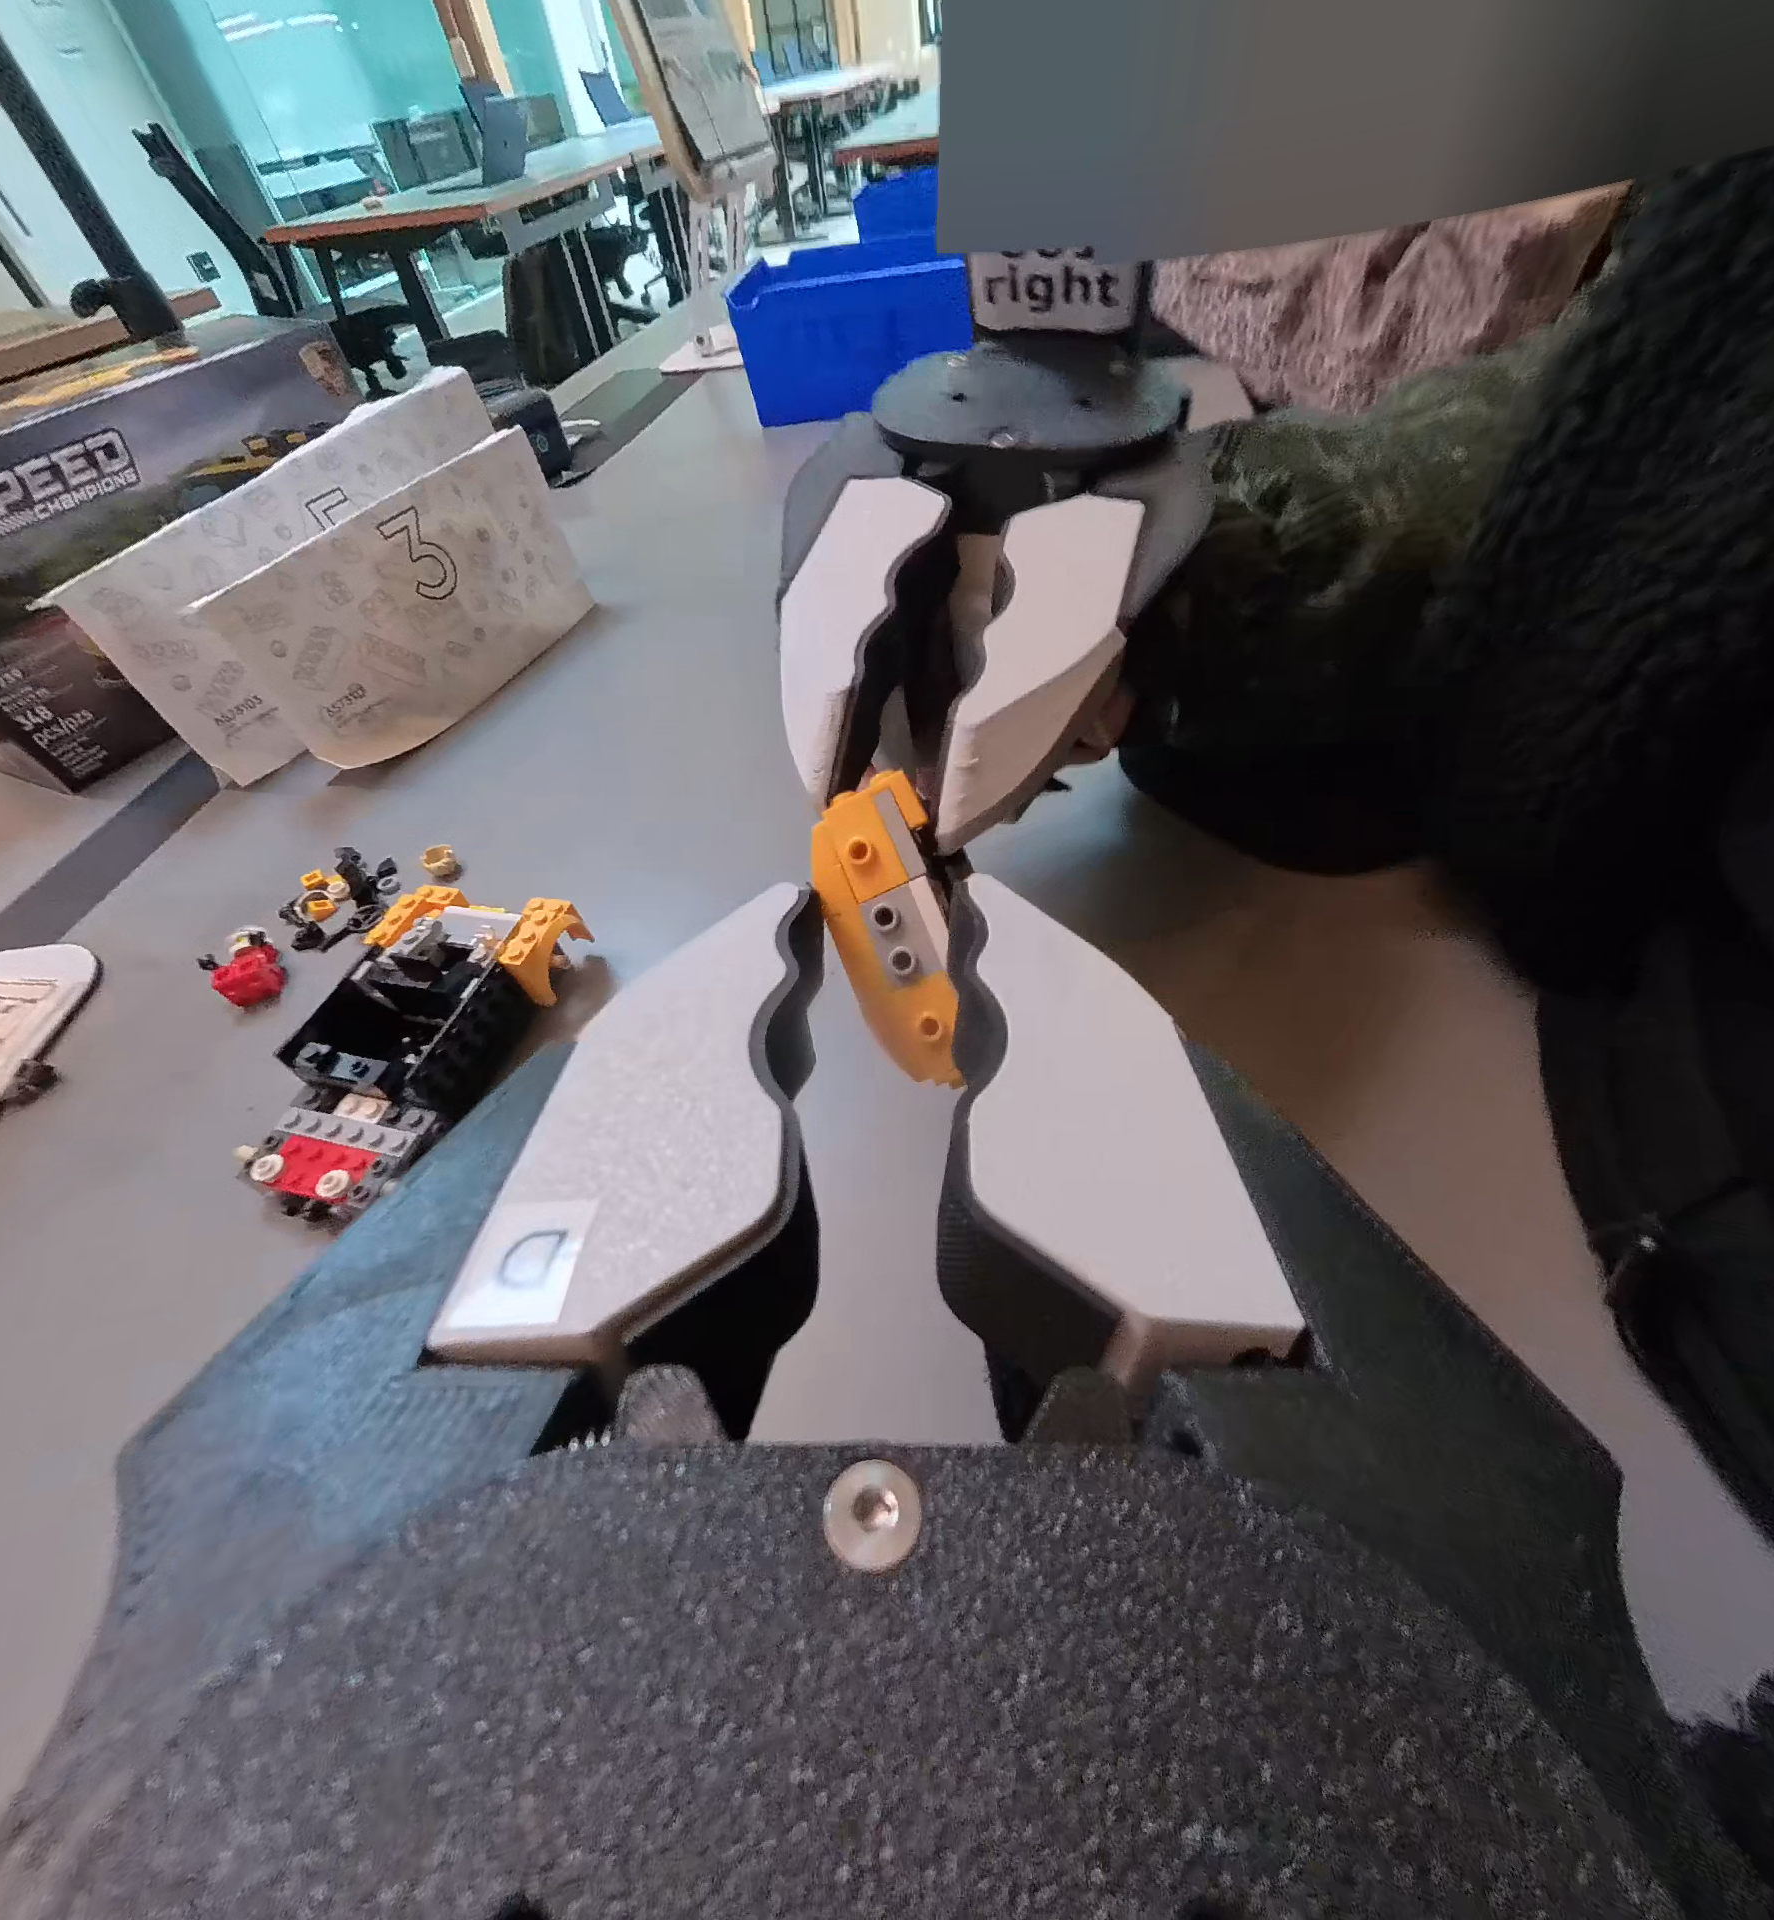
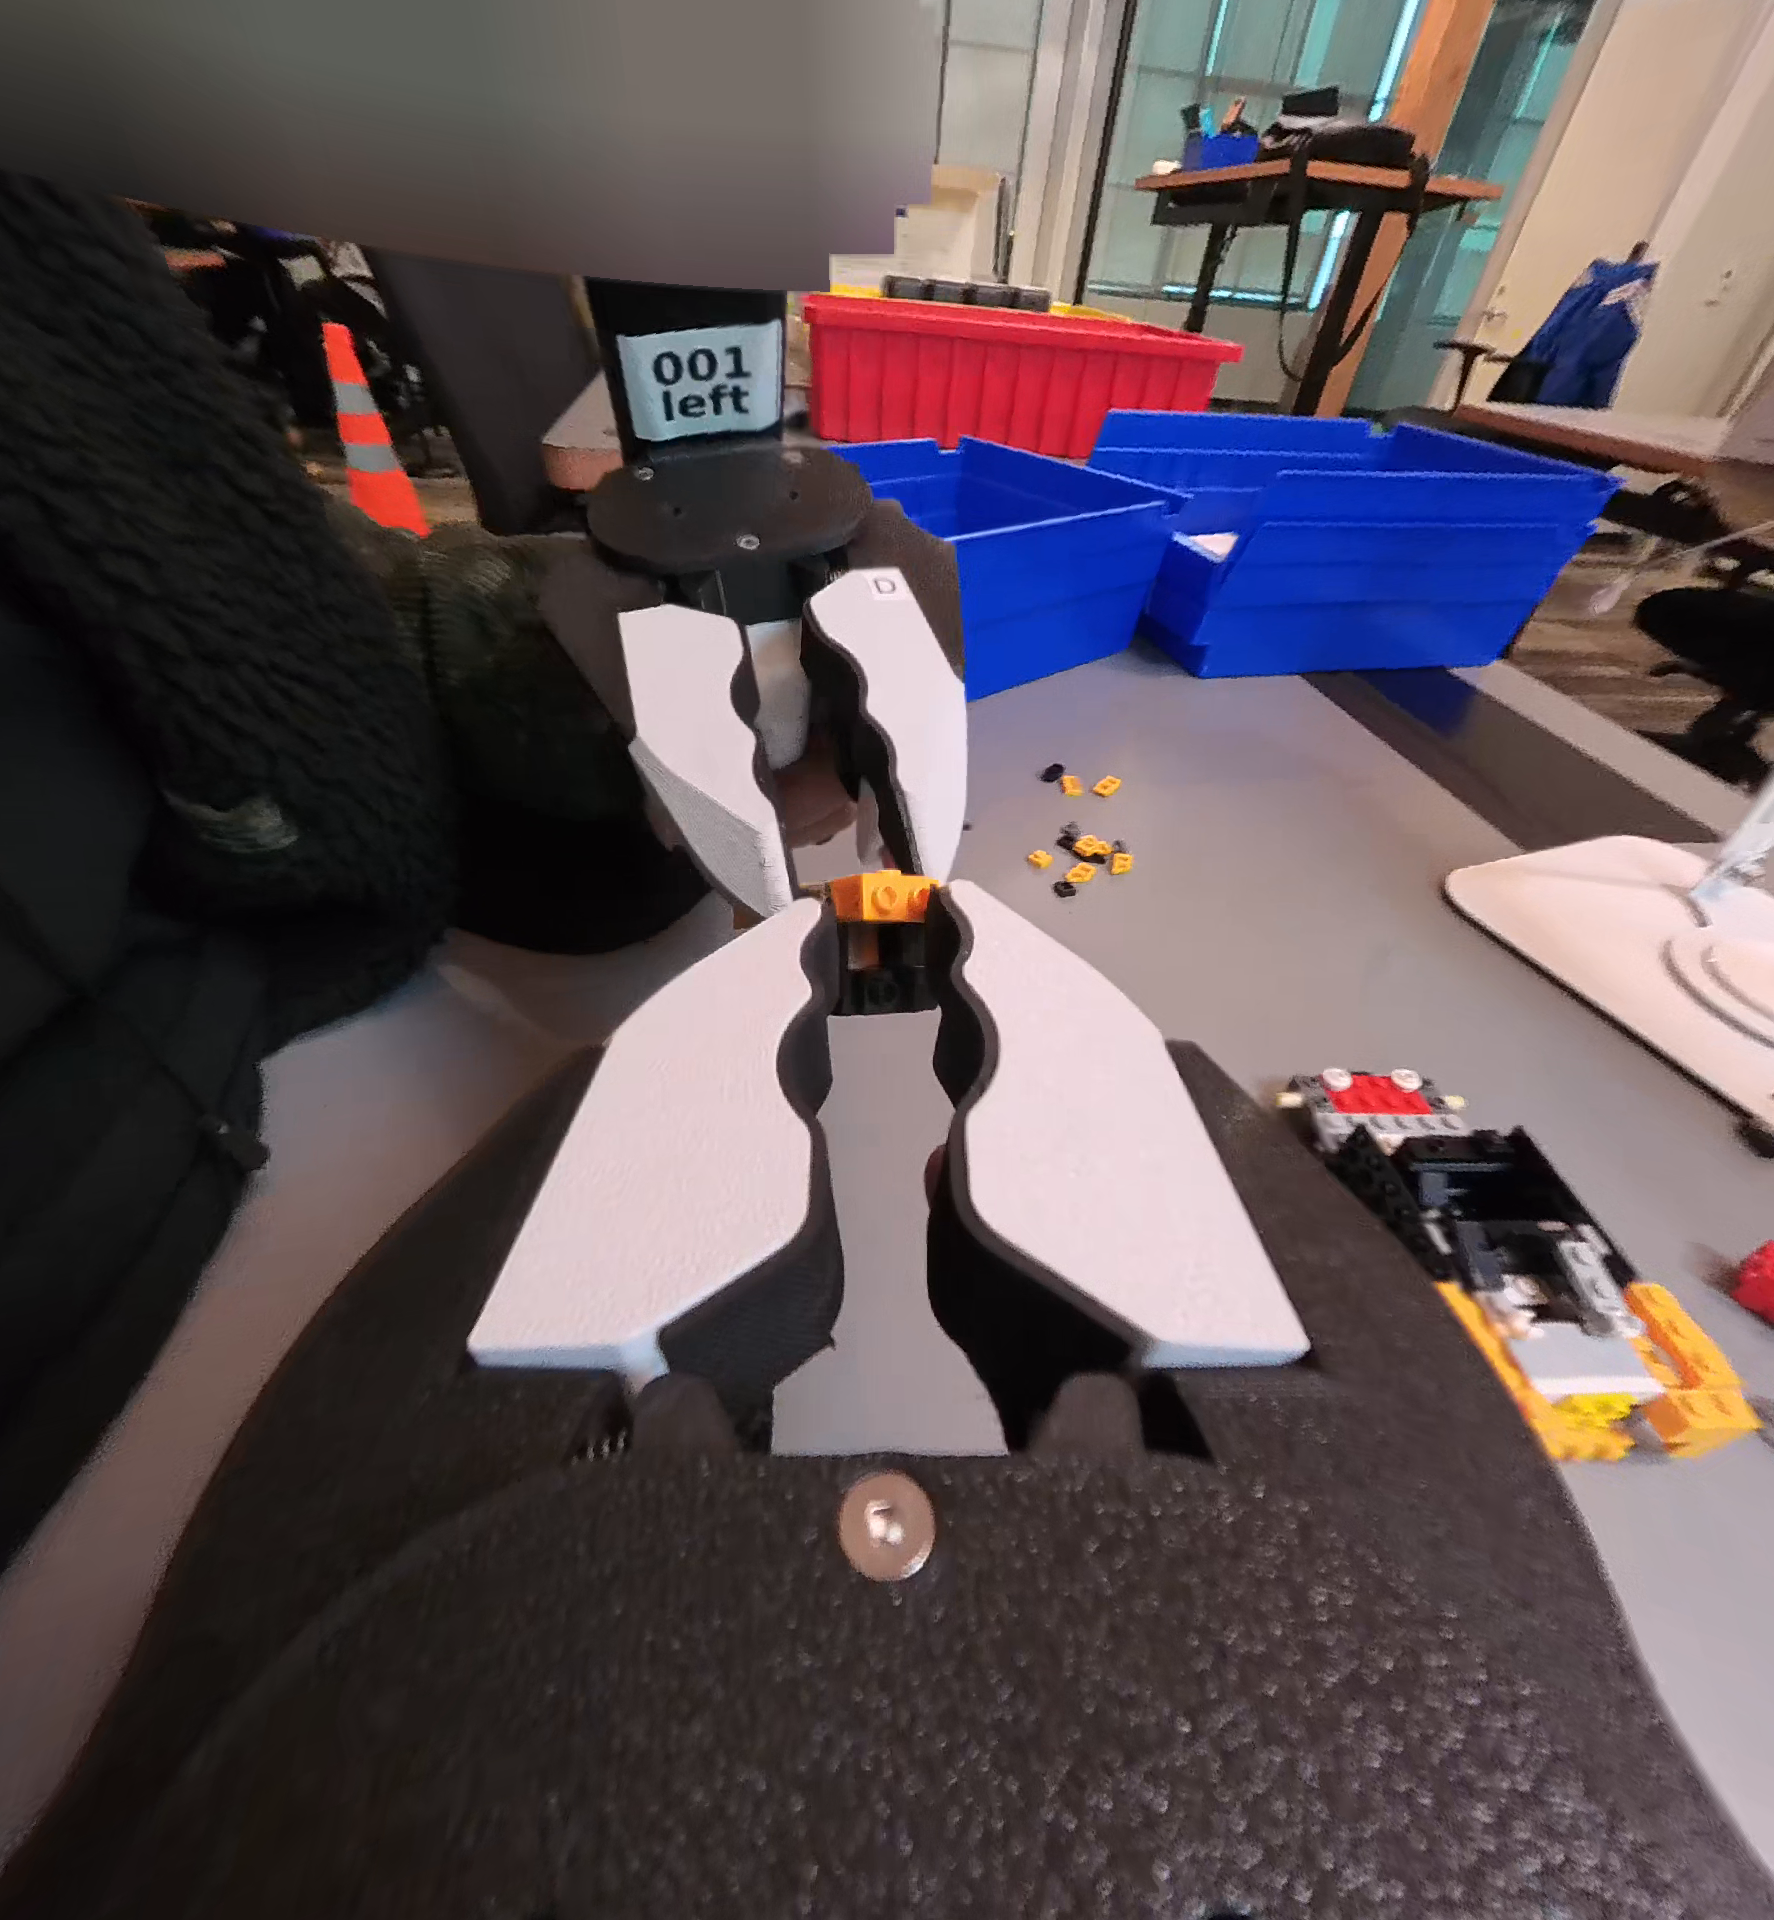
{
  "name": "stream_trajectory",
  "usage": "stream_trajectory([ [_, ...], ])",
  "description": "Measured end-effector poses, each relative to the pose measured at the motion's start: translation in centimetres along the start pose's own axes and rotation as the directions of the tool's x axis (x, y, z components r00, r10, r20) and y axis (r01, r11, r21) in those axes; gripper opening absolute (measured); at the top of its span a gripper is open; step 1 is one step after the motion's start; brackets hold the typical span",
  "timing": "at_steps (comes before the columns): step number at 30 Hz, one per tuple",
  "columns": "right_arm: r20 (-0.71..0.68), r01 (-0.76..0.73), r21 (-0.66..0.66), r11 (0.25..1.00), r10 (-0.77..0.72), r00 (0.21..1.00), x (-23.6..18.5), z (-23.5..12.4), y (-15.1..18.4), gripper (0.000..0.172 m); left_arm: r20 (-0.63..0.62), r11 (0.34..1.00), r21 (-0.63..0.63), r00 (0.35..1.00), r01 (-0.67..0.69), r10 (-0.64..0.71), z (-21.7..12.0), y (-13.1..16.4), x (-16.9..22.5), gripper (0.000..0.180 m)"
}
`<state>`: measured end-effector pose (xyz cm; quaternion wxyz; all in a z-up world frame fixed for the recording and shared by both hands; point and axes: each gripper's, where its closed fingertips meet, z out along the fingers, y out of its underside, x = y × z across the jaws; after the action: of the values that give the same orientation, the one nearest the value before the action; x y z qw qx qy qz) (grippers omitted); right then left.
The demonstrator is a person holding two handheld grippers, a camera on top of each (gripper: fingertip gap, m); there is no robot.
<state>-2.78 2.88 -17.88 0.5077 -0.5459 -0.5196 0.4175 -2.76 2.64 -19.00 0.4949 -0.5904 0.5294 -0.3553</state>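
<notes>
1. Clamped narrow on the small orange, grey and black brick sub-assembly (image 1: pixel 867 862): left gripper (image 1: pixel 888 935), far pad flat along the grey studded side, near fingertip (image 1: pixel 795 914) meeting the orange edge only at the tip, with a gap showing lower down.
2. Closed narrow on the opposite end of the same sub-assembly: right gripper (image 2: pixel 883 914), both pads bearing on the orange top and black underside; tips of the two tools almost touching.
3. Suspended between both tools above the grey tabletop (image 1: pixel 654 727), tilted, resting on nothing.
4. Well apart on the table: partly built black, orange and red brick car (image 1: pixel 415 1029); beside it a scatter of tiny black and orange loose pieces (image 1: pixel 343 894) and a red brick figure (image 1: pixel 244 971); farther back, white printed paper bags (image 1: pixel 395 623) and blue plastic bins (image 2: pixel 1361 561).
5. Best handled, judging by the thin tip contact on the left: squeeze evenly; avoid twisting one tool against the other, since brick joints probably part under bending; push straight along the studs; hold low over the tabletop in case of a slip.
</notes>
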Motion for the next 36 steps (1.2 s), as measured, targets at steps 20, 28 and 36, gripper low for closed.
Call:
stream_trajectory([
  [20, -0.186, 0.314, -0.061, 0.948, -0.320, 0.929, -0.8, 0.9, -1.4, 0.025, -0.025, 0.989, 0.139, 0.998, -0.050, 0.054, -0.3, -0.6, 0.5, 0.021],
  [28, -0.239, 0.426, -0.085, 0.901, -0.433, 0.869, -0.8, 0.2, -1.9, 0.022, 0.162, 0.946, 0.086, 0.941, -0.313, 0.297, -0.3, -1.1, -0.3, 0.020],
  [36, -0.233, 0.422, -0.094, 0.902, -0.432, 0.871, -0.5, 0.4, -1.4, 0.024, 0.288, 0.853, -0.059, 0.809, -0.519, 0.513, -0.8, -1.2, -0.9, 0.020],
])
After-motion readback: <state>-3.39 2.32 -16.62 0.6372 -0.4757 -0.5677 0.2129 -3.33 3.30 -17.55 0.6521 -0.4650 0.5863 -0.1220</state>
